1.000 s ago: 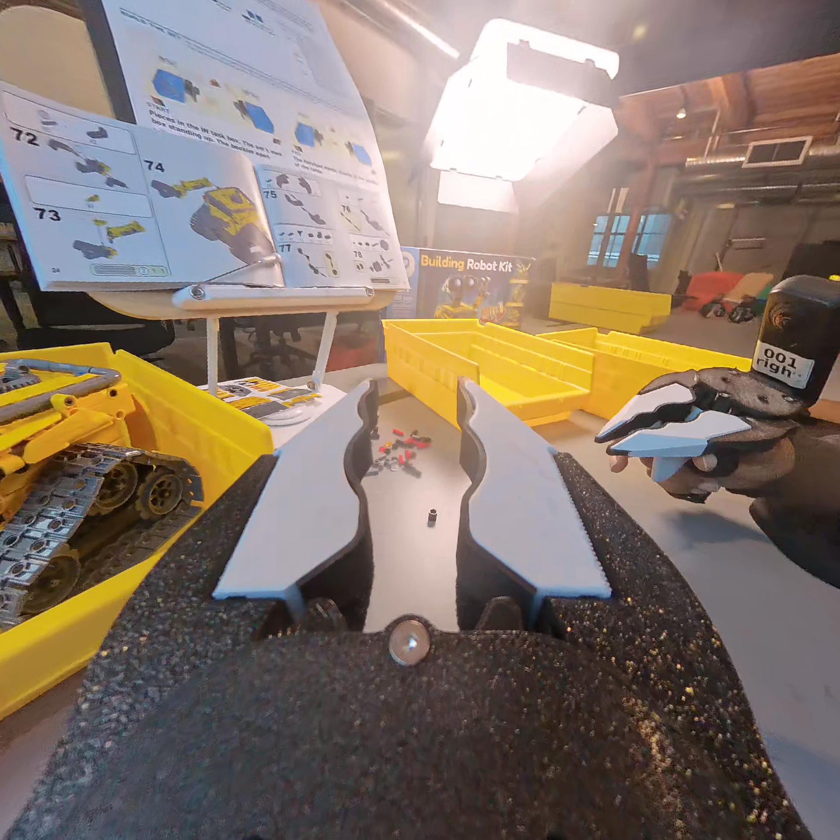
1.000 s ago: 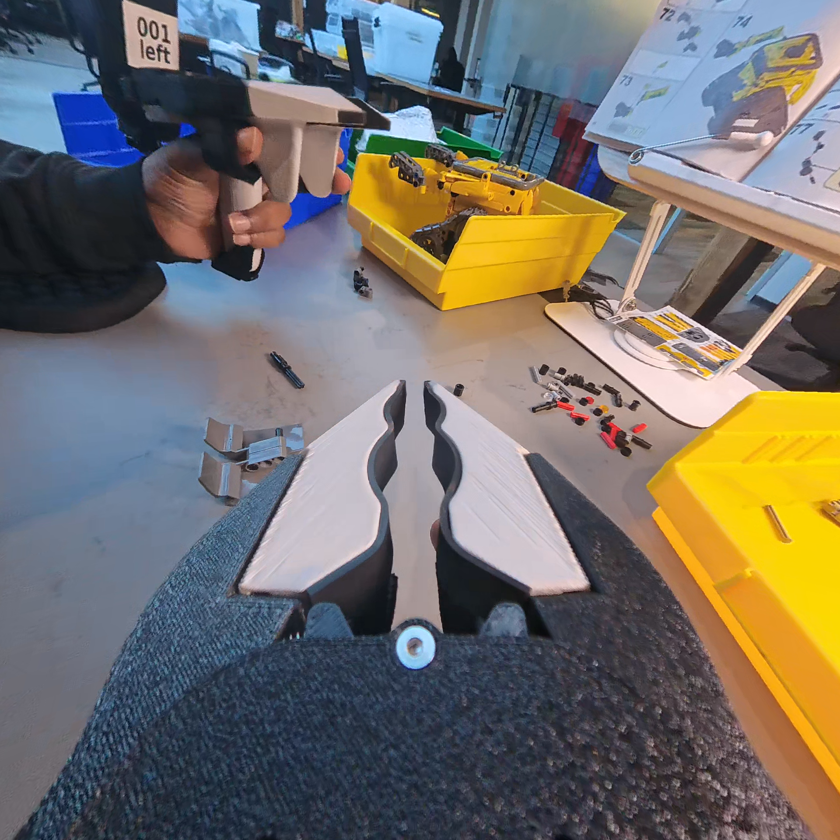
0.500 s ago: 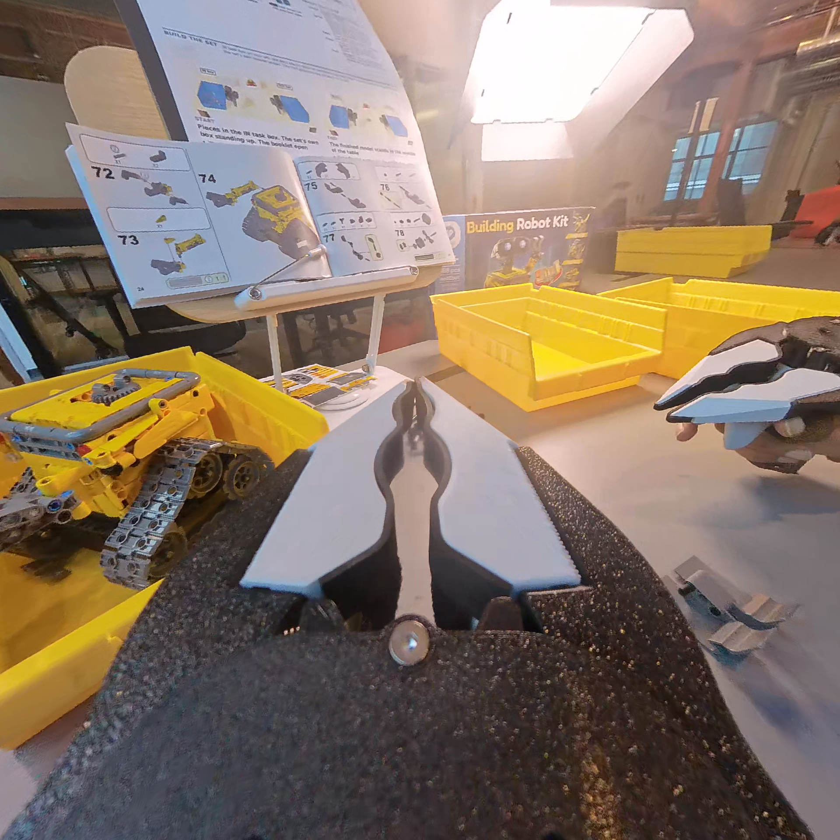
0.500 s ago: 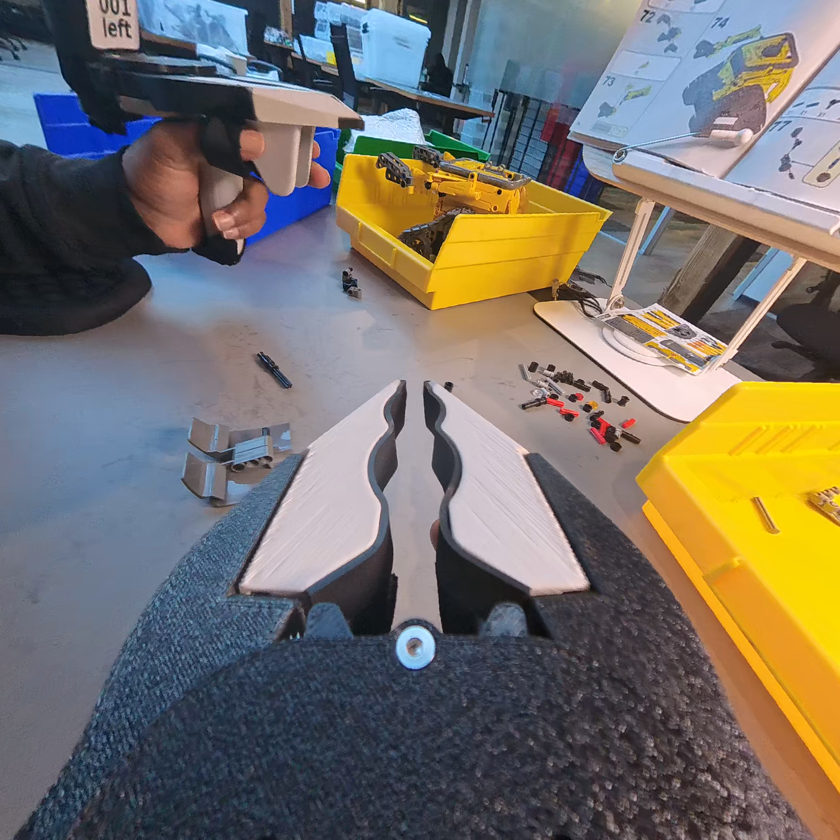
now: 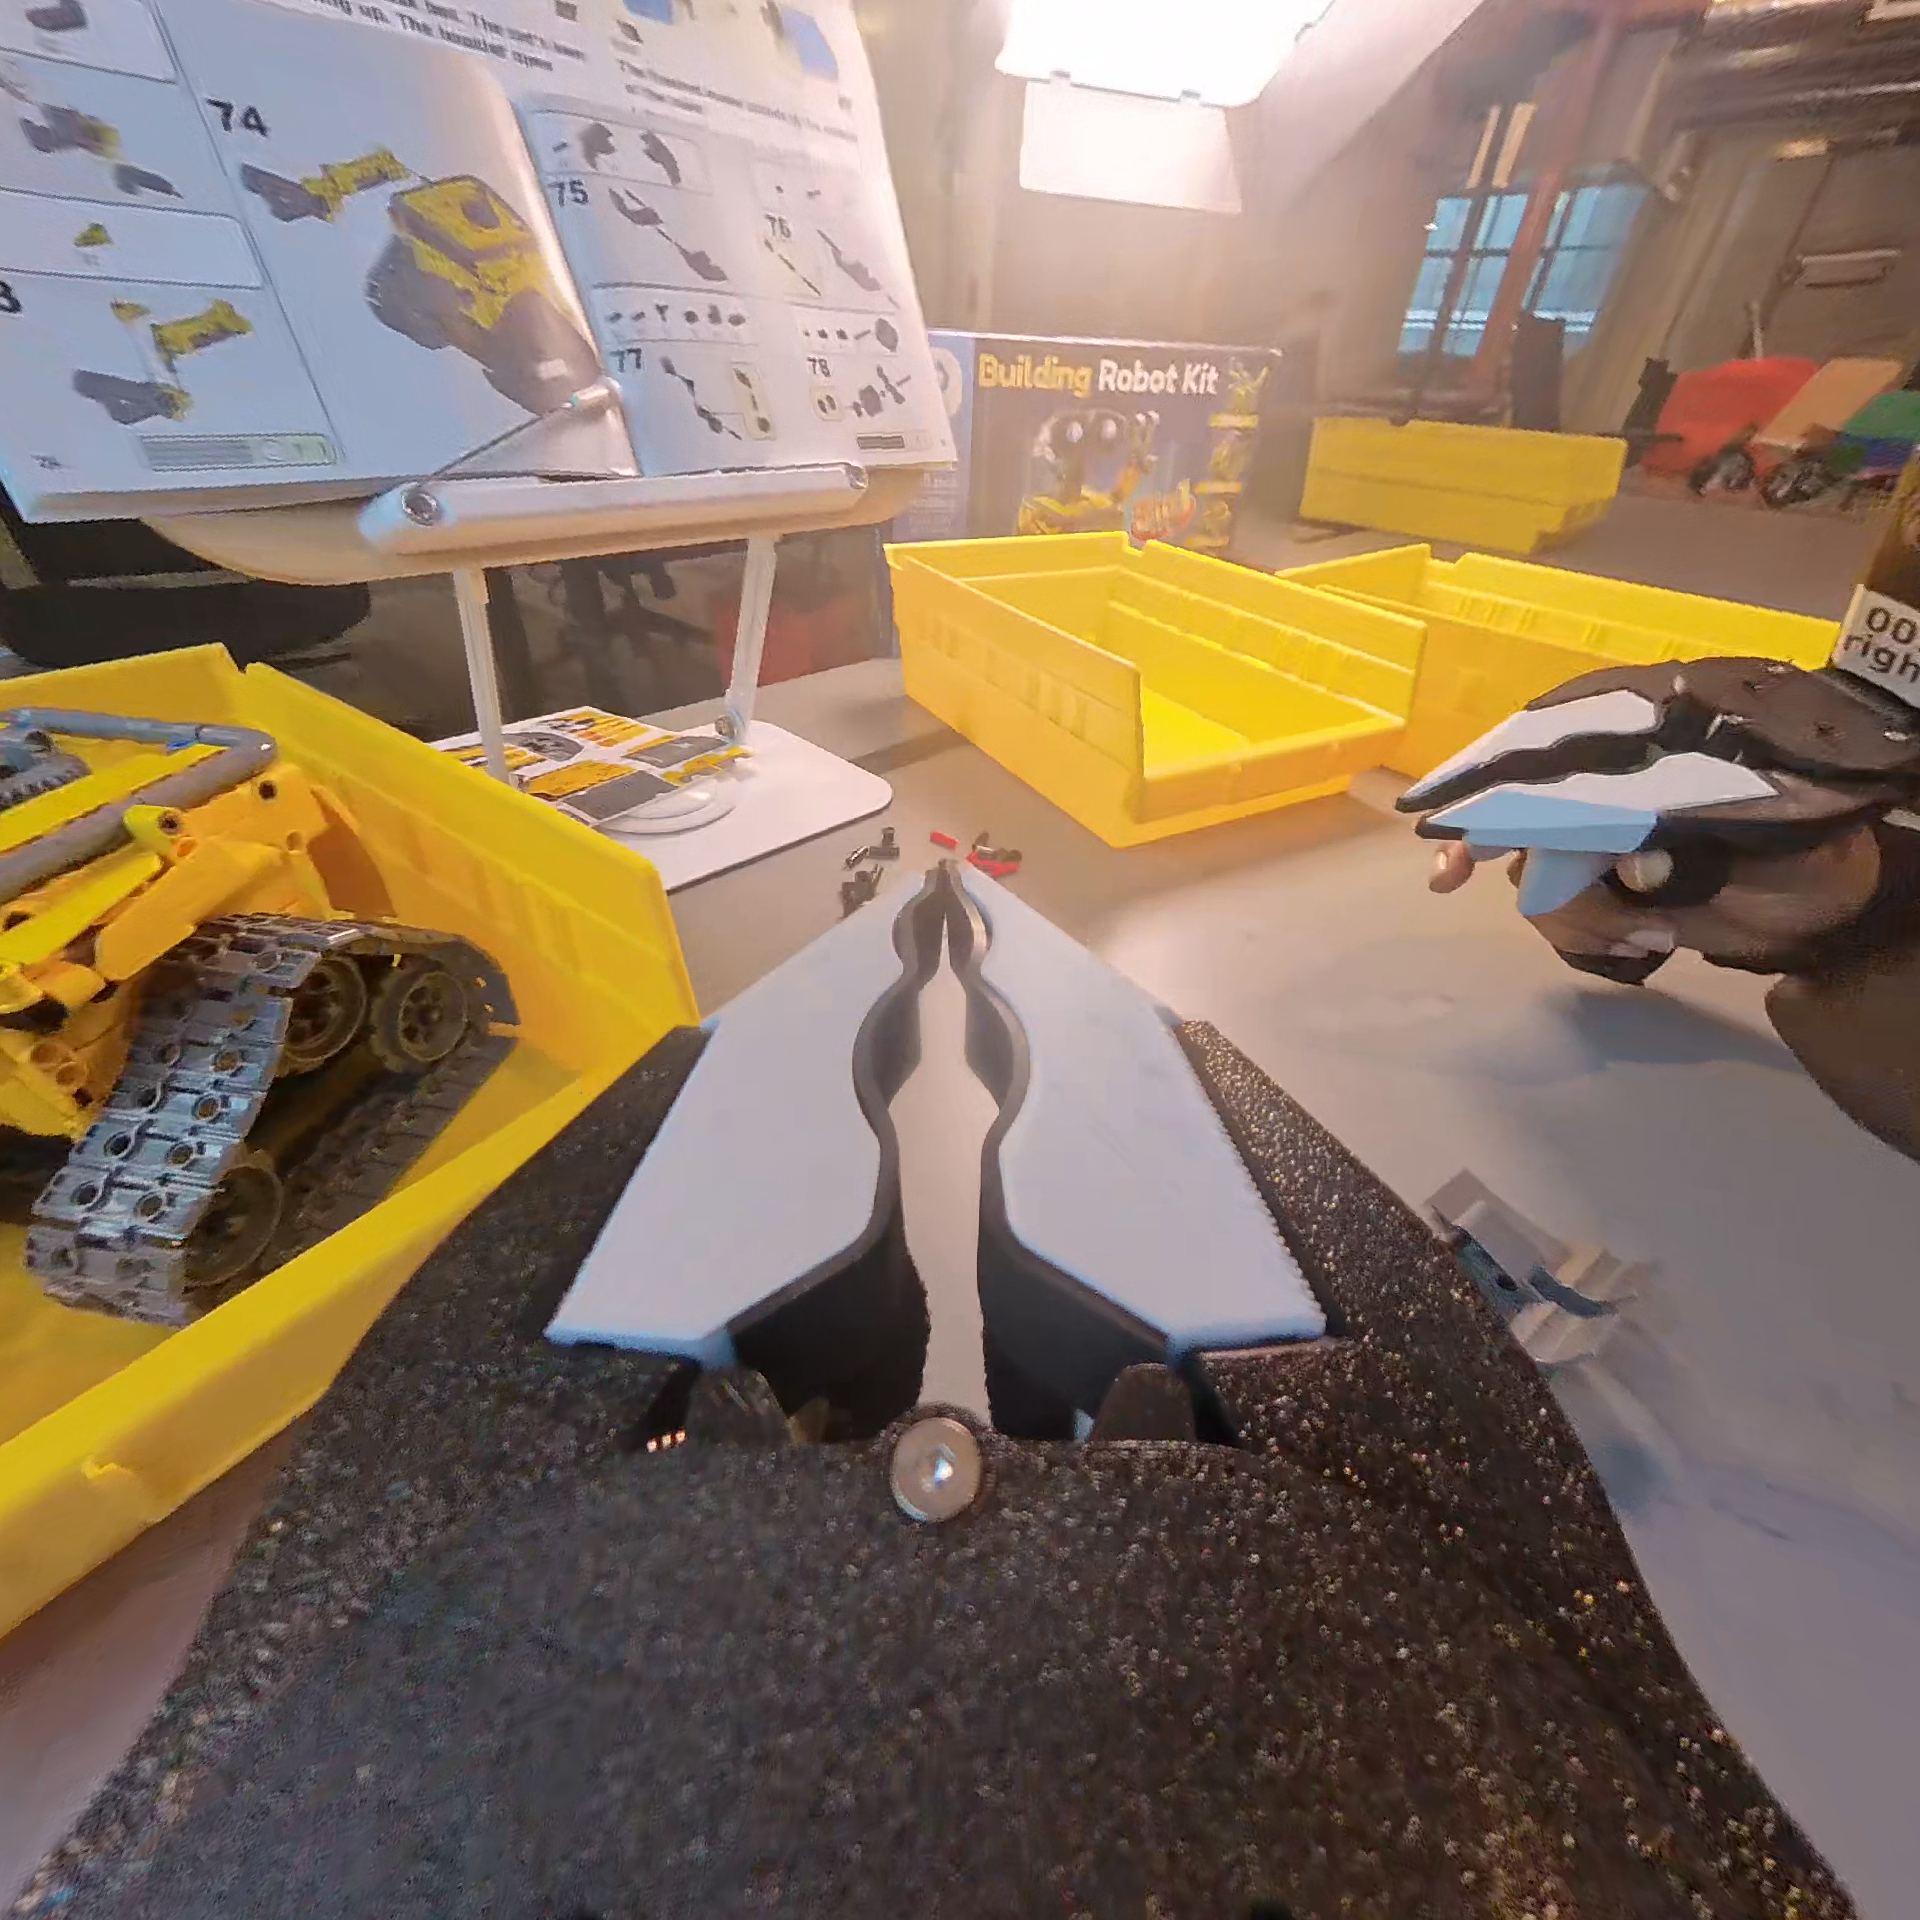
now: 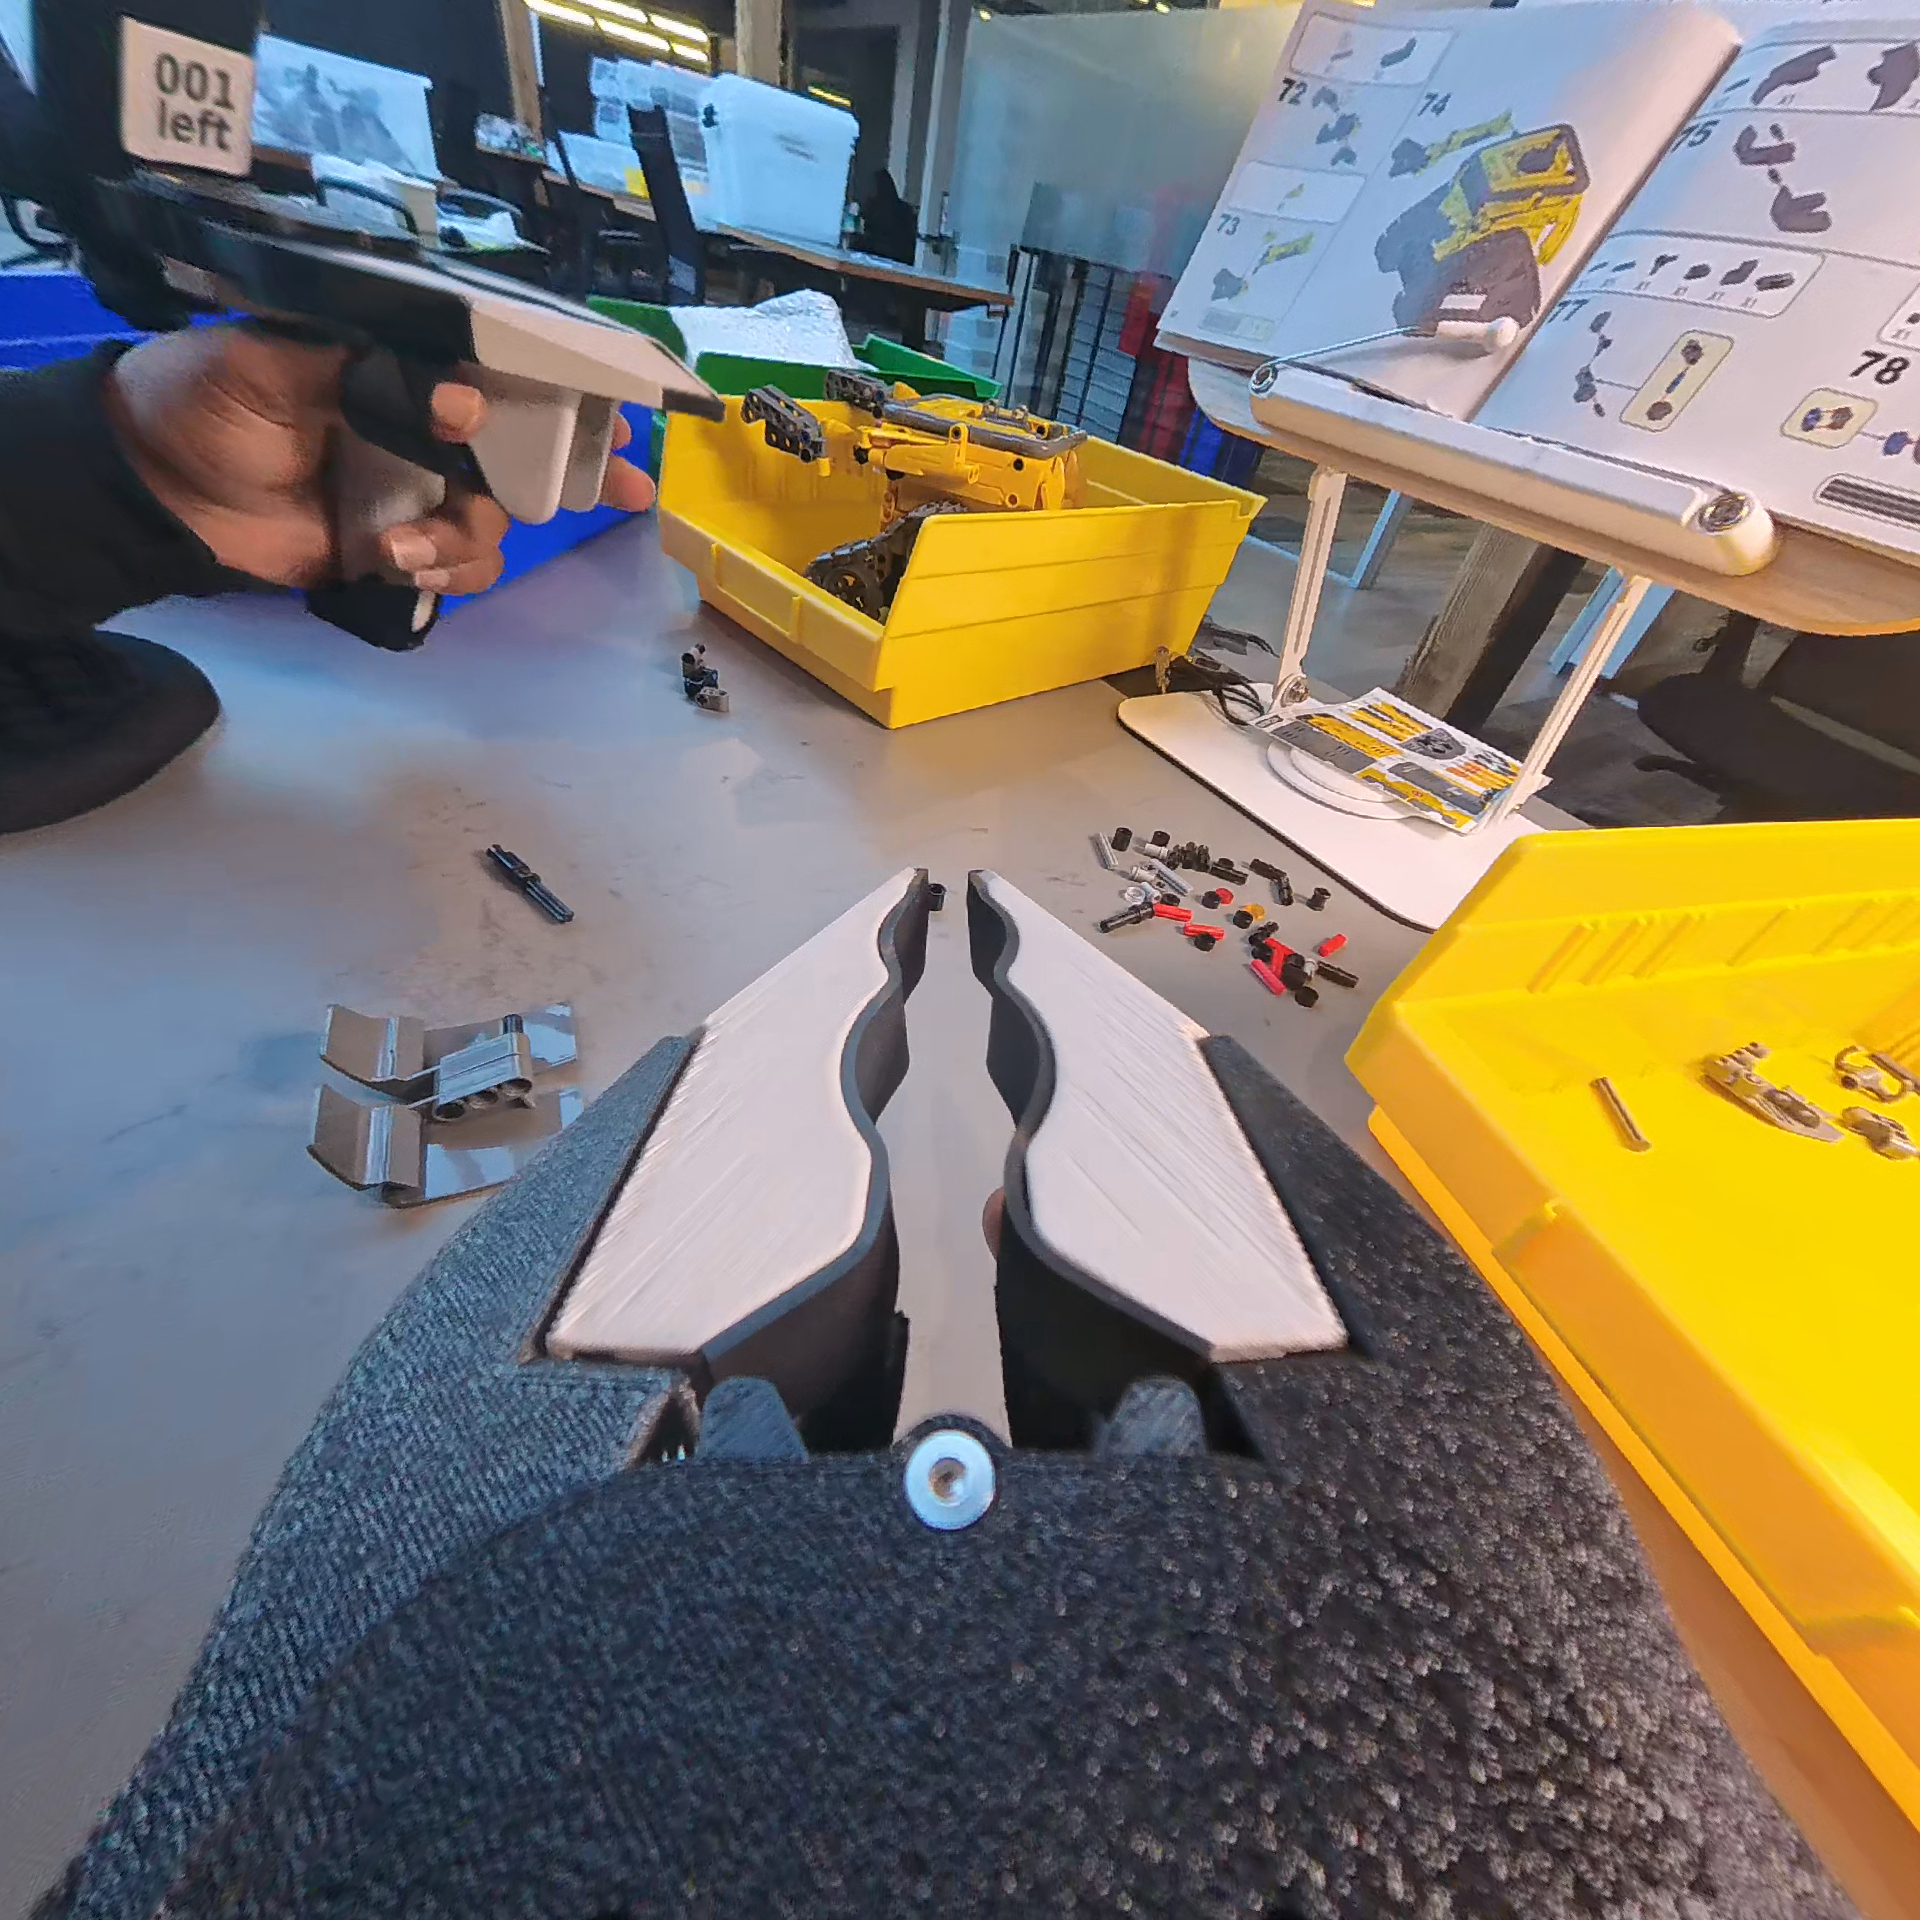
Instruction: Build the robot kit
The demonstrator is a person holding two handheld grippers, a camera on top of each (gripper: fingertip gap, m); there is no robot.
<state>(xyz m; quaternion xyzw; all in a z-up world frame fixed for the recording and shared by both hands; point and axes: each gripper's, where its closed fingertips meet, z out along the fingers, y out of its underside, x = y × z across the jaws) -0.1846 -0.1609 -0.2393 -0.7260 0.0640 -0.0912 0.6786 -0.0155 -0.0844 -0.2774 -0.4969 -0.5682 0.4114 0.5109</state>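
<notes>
Pins point(image 6: 1216, 914) loose on table point(image 6: 312, 883); left gripper point(image 5: 943, 878) closed empty, right gripper point(image 6: 948, 888) barely parted, empty. Best approached low, one pin centred.

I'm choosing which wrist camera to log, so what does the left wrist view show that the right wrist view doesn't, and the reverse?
Only the left wrist view: the kit box and an empty yellow bin.
Only the right wrist view: a black pin, blue bins, and grey parts in the near yellow bin.
Both: the tracked yellow model, the instruction booklet, the small scattered pieces and the grey panels.
</notes>
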